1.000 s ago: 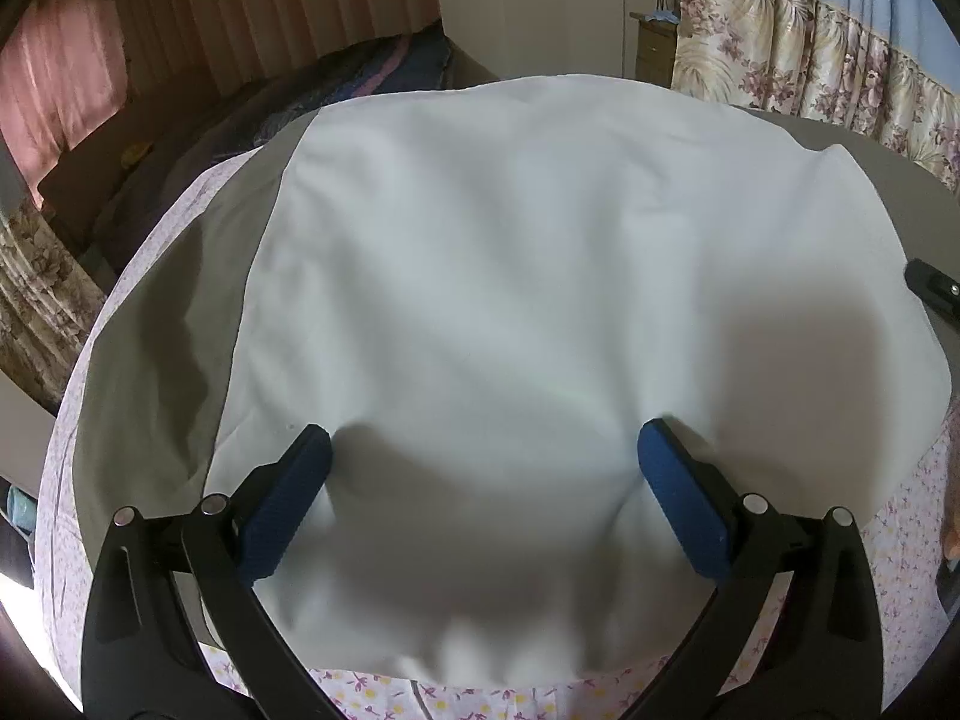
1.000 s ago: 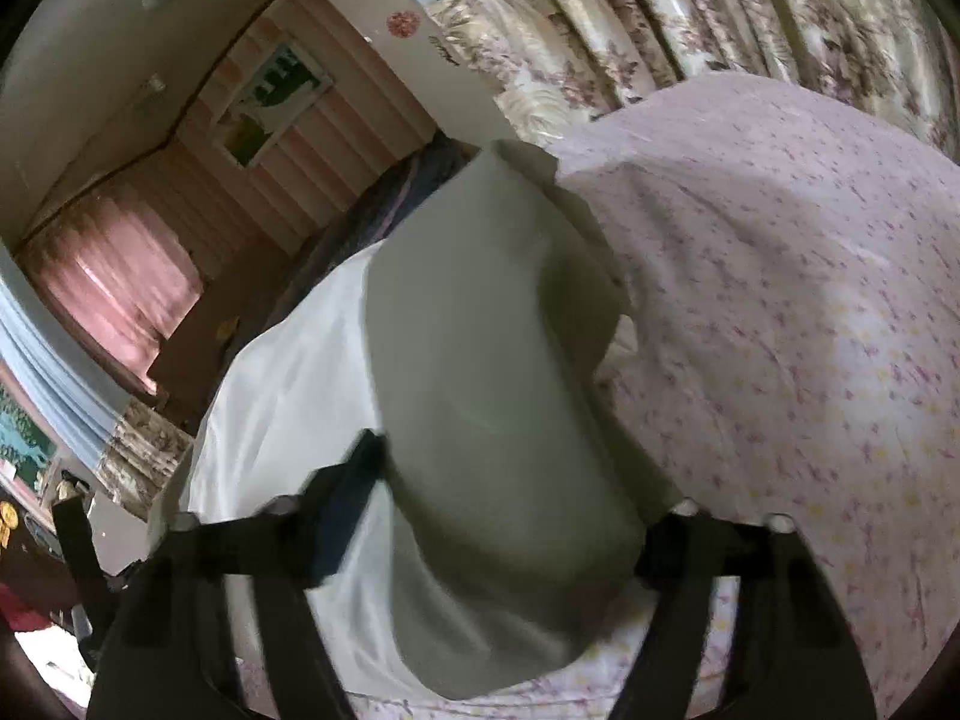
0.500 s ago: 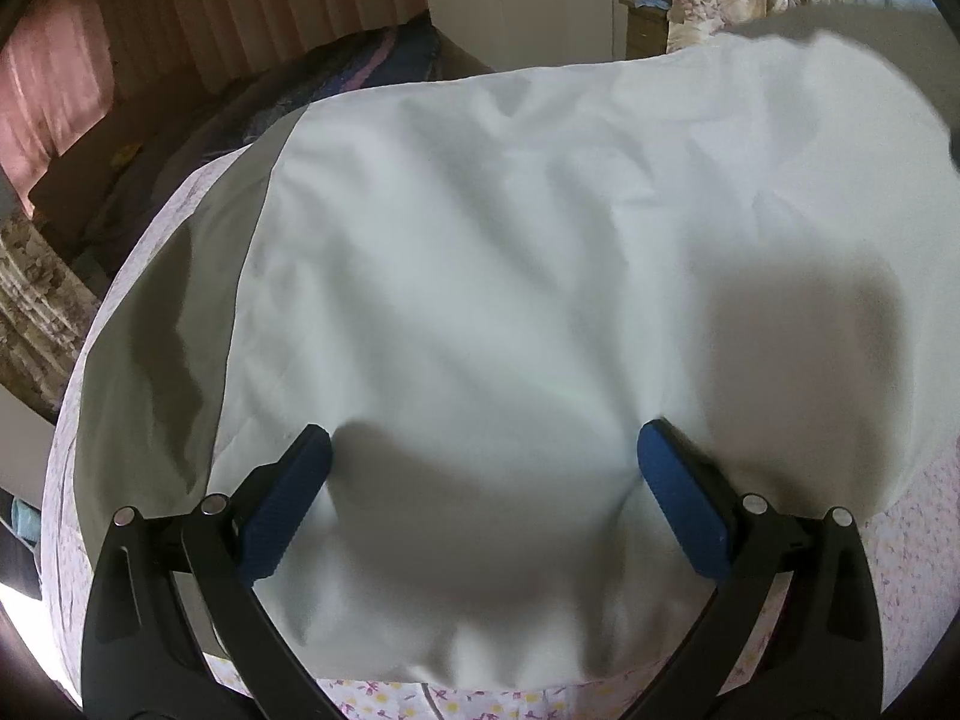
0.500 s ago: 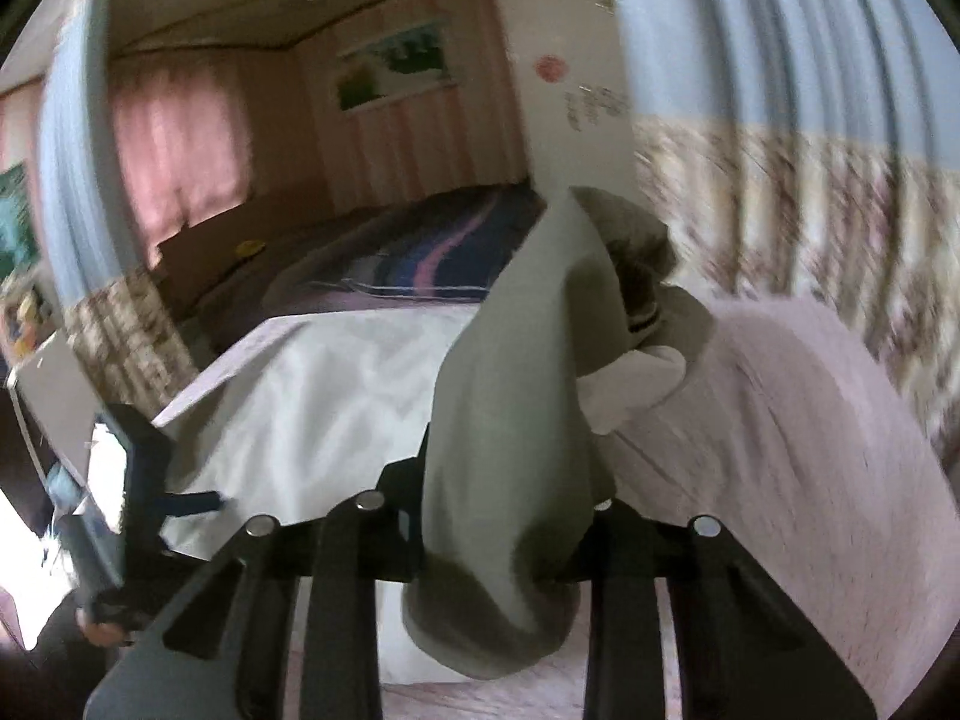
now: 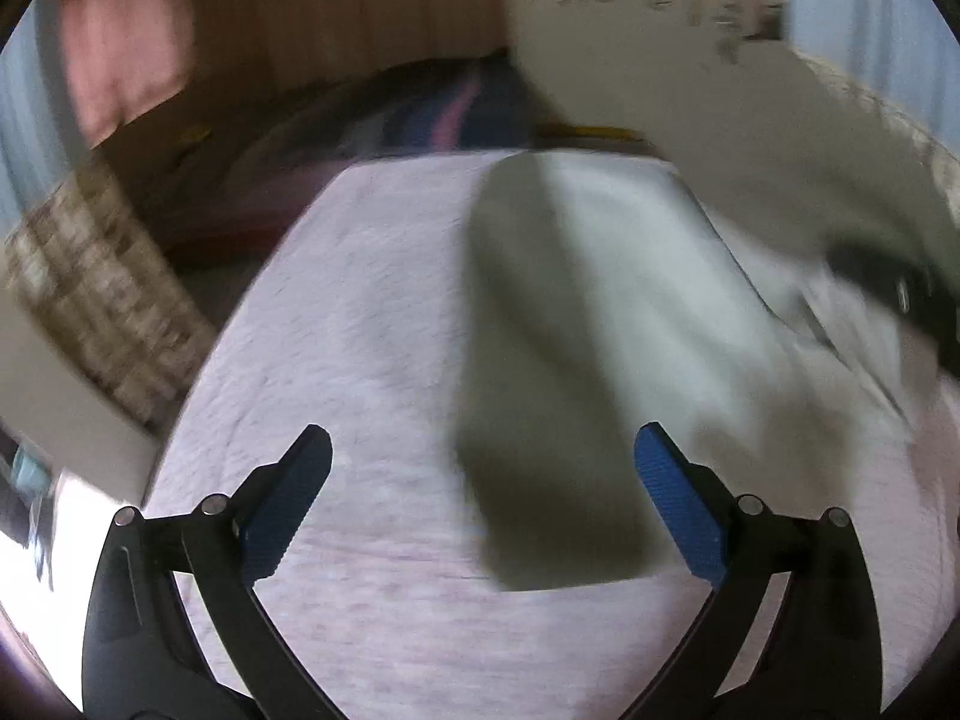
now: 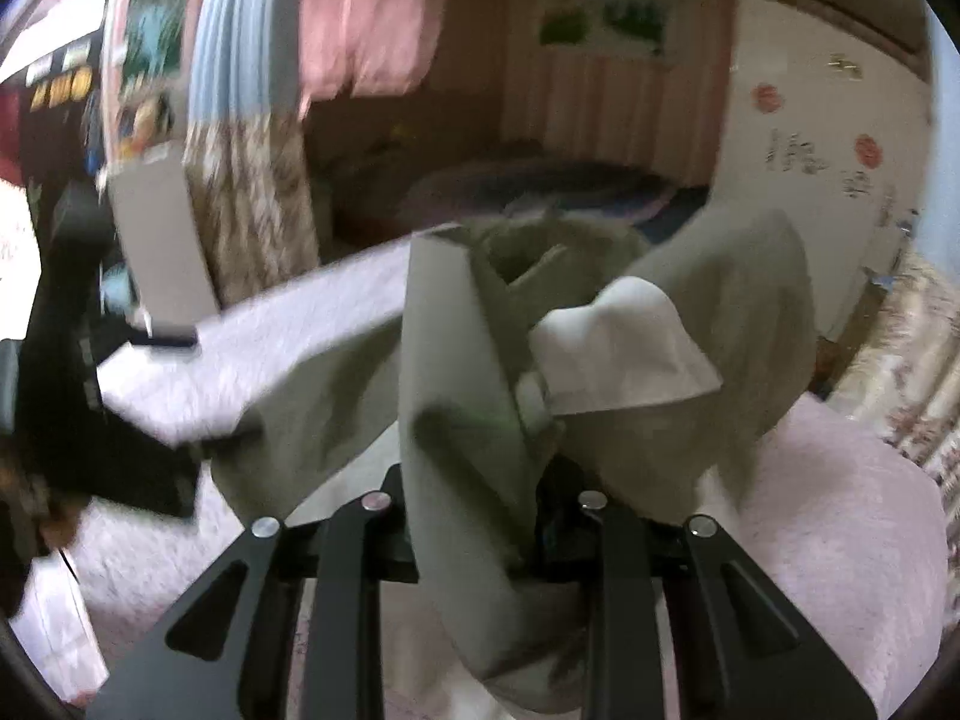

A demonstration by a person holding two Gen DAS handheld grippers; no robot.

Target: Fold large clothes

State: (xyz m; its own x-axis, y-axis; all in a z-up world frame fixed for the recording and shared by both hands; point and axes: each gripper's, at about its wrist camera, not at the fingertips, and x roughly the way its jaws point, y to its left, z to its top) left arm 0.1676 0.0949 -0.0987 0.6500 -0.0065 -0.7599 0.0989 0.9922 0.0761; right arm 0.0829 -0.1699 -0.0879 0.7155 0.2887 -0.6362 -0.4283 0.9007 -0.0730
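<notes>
A large grey-green and white garment [image 5: 552,372] lies on the pink floral bed [image 5: 360,360]. In the left wrist view my left gripper [image 5: 480,498] is open and empty, its blue pads [image 5: 675,504] wide apart above the garment's near grey edge. In the right wrist view my right gripper [image 6: 486,516] is shut on a bunched part of the garment [image 6: 468,396] and holds it lifted above the bed [image 6: 840,510]. A white fold [image 6: 618,348] hangs from the bunch. The right gripper shows blurred at the right of the left wrist view [image 5: 888,282].
The bed's left edge [image 5: 198,372] drops to the floor. A second bed with a striped cover [image 5: 420,114] stands behind. Floral curtains [image 6: 252,198] and a white panel [image 6: 162,246] are at the left. The left gripper's black body [image 6: 72,360] shows in the right wrist view.
My right gripper closed on the garment's grey edge and lifted it, swinging left. My left gripper, still open, moved left off the white panel; bare bedsheet now lies under it.
</notes>
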